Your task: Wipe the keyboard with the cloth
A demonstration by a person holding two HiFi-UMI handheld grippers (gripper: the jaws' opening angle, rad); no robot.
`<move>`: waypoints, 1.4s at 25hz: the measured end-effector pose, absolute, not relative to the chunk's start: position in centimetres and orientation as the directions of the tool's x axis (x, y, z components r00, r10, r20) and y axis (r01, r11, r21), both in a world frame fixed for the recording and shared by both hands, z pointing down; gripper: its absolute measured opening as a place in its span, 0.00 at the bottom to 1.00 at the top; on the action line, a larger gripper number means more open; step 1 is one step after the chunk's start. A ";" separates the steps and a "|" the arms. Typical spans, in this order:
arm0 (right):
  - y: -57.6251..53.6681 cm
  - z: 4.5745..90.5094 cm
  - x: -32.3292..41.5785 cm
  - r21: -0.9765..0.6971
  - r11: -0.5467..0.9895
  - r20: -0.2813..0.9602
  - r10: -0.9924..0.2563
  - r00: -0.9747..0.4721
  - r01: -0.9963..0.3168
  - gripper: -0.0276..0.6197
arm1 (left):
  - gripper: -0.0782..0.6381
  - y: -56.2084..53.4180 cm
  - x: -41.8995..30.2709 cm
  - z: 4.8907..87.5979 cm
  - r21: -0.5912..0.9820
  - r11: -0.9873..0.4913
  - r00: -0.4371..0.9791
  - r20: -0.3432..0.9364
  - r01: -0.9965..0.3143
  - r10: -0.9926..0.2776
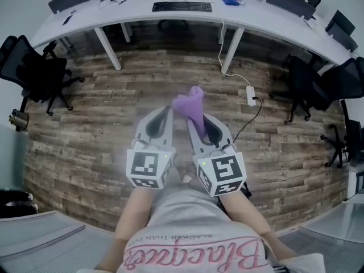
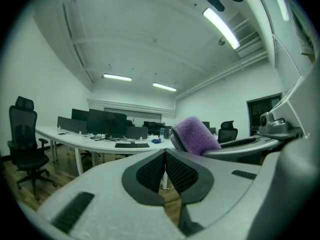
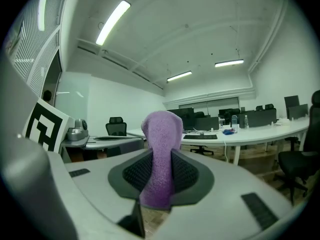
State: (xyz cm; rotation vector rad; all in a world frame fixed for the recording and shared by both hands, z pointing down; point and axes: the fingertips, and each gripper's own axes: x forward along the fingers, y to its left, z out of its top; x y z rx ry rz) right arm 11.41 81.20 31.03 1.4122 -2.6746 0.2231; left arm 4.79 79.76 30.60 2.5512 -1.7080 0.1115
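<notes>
Pinching fuzzy purple cloth (image 3: 161, 139).

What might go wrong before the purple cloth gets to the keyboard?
The cloth is only pinched in the right gripper, so it might slip out. The power strip and its cable lie on the floor before the desk: a trip risk on the way to the keyboard.
</notes>
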 end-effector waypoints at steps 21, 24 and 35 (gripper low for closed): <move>66.0 32.4 7.5 -0.103 0.515 0.196 -0.828 -0.525 -0.851 0.18 | 0.12 64.1 0.7 31.1 0.027 -0.405 0.405 0.106 -0.914 -0.908; 63.2 32.5 5.9 -0.103 0.506 0.210 -0.830 -0.516 -0.856 0.18 | 0.12 61.2 -0.9 31.4 0.037 -0.408 0.410 0.119 -0.912 -0.904; 53.9 32.9 1.7 -0.090 0.458 0.241 -0.852 -0.465 -0.884 0.18 | 0.12 51.4 -6.0 32.0 0.065 -0.431 0.436 0.133 -0.900 -0.890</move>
